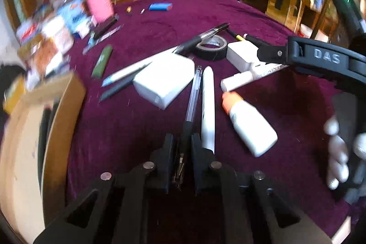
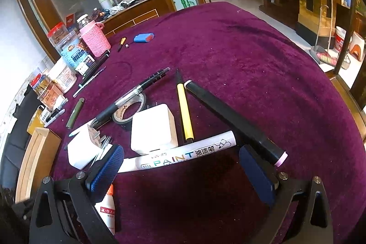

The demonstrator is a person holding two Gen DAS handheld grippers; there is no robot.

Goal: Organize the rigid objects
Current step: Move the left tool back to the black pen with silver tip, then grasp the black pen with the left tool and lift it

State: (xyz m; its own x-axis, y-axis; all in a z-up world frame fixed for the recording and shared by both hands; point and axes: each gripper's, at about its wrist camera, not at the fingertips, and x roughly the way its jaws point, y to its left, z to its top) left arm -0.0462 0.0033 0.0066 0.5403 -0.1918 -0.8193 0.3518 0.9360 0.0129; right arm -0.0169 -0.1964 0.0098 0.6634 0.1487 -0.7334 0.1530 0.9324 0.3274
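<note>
In the left wrist view my left gripper (image 1: pixel 183 152) is shut on a clear pen (image 1: pixel 193 93) at its black grip; the pen's barrel points away over the purple cloth (image 1: pixel 137 129). A white marker (image 1: pixel 208 106) and a white glue bottle (image 1: pixel 249 127) lie just right of it. My right gripper (image 2: pixel 183 169) stands open, low over the cloth, with a white paint marker (image 2: pixel 183 154) lying crosswise between its blue pads (image 2: pixel 107 166), which do not press on it. The right gripper (image 1: pixel 320 56) also shows at the right of the left wrist view, held by a gloved hand (image 1: pixel 338 152).
A wooden box (image 1: pixel 57 106) stands at the left table edge. A white charger (image 2: pixel 153 127), a black tape roll (image 2: pixel 130 111), a yellow pen (image 2: pixel 185 113), a black marker (image 2: pixel 235 122) and a green pen (image 2: pixel 75 112) lie scattered. Jars and a pink knitted cup (image 2: pixel 95 40) line the far left.
</note>
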